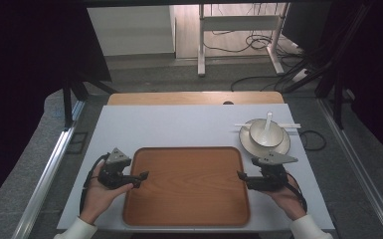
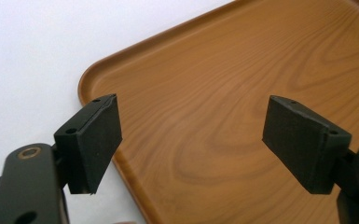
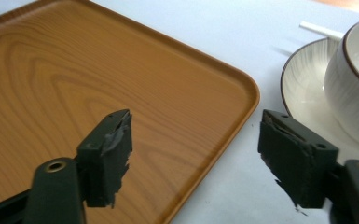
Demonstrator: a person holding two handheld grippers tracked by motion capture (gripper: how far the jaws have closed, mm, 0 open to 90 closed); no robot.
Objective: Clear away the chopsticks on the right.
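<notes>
Both tools, left tool (image 1: 144, 175) and right tool (image 1: 239, 175), released, flanking the tray (image 1: 186, 219); grip rims squarely at 9 and 3 o'clock.

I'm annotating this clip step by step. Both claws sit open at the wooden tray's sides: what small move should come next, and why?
Probably close each claw on the tray rim. The left claw and right claw stand open at opposite edges, and each gripper view shows the rim between its jaws, ungripped.

grey carpeted floor (image 1: 179, 74), white desk frame (image 1: 239, 30) at twelve o'clock, tangled cables (image 1: 248, 45), dark curtains (image 1: 25, 59) at nine o'clock
</notes>
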